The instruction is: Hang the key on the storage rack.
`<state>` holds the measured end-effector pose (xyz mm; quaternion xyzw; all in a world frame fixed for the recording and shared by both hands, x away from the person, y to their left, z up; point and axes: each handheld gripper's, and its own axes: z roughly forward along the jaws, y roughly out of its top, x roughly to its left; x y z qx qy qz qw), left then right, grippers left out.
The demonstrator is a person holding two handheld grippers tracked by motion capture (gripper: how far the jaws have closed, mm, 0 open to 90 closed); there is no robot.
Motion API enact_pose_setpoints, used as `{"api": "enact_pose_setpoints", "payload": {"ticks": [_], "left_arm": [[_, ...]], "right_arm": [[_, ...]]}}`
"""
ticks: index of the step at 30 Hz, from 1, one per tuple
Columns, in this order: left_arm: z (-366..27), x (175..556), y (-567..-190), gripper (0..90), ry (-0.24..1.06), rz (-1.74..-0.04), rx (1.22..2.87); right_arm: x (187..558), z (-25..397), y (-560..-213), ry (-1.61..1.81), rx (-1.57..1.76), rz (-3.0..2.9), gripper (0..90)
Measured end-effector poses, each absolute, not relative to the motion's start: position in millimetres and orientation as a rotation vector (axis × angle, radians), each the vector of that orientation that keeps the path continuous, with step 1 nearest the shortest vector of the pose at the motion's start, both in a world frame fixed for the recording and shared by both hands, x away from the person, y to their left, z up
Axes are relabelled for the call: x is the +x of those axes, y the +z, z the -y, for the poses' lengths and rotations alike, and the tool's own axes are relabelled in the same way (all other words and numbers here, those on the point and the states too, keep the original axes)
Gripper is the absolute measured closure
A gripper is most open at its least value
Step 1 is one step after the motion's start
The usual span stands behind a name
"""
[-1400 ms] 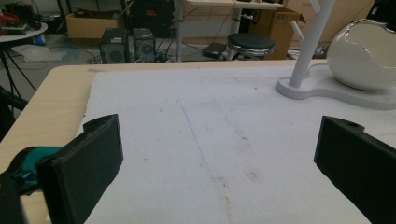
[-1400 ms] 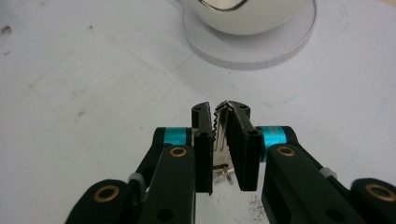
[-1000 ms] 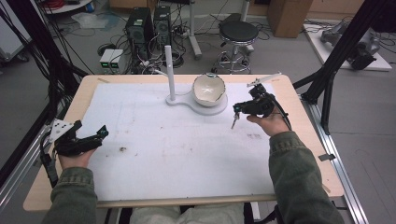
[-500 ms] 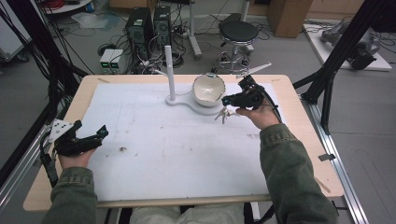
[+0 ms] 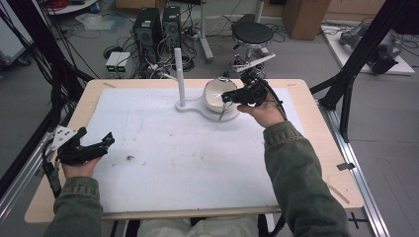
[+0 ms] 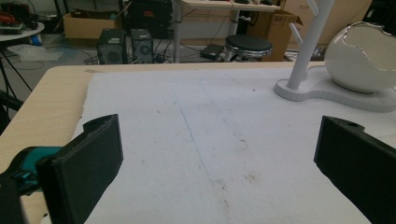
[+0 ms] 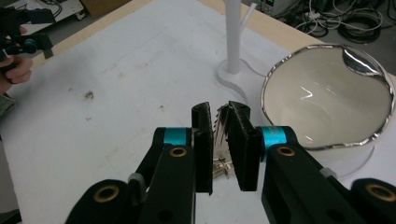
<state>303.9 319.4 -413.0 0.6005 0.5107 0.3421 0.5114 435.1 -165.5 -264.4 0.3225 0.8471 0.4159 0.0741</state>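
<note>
A bunch of keys (image 7: 220,122) is clamped between my right gripper's (image 7: 220,112) jaws, some of them dangling below. In the high view that right gripper (image 5: 226,98) hovers at the near rim of the white egg-shaped bowl (image 5: 215,93), the keys (image 5: 222,113) hanging over the bowl's white base. A white post (image 5: 179,73) rises from the same base. The bowl (image 7: 327,98) looks empty inside. My left gripper (image 5: 105,141) rests open at the table's left edge, its jaws (image 6: 219,154) wide apart with nothing between them.
A white mat (image 5: 168,148) with small brown specks covers most of the wooden table (image 5: 316,128). The bowl (image 6: 359,60) and post (image 6: 306,42) stand at the far right in the left gripper view. A stool (image 5: 253,33) and computer cases (image 5: 158,24) stand behind the table.
My right gripper has carried the keys leftward and away from the person, from the right part of the mat to the bowl's rim. The left gripper has stayed still.
</note>
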Motion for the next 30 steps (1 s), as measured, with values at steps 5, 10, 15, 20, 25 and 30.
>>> {"api": "enact_pose_setpoints", "payload": {"ticks": [5,10,15,20,25,30], "left_arm": [[-320,304,-413,1.7,0.822,-1.229,1.443],[-320,304,-413,1.7,0.818,-1.229,1.443],[-320,305,-414,1.7,0.818,-1.229,1.442],[-320,305,-414,1.7,0.817,-1.228,1.443],[-319,306,-414,1.7,0.815,-1.228,1.444],[-320,306,-414,1.7,0.813,-1.228,1.443]], "right_arm": [[438,155,-258,1.266,0.945,-2.548,80.7],[442,144,-252,1.269,0.928,-2.557,80.7],[446,134,-246,1.284,0.911,-2.56,80.6],[450,125,-240,1.279,0.901,-2.572,80.7],[454,116,-234,1.302,0.892,-2.57,80.7],[460,107,-230,1.298,0.883,-2.575,80.7]]}}
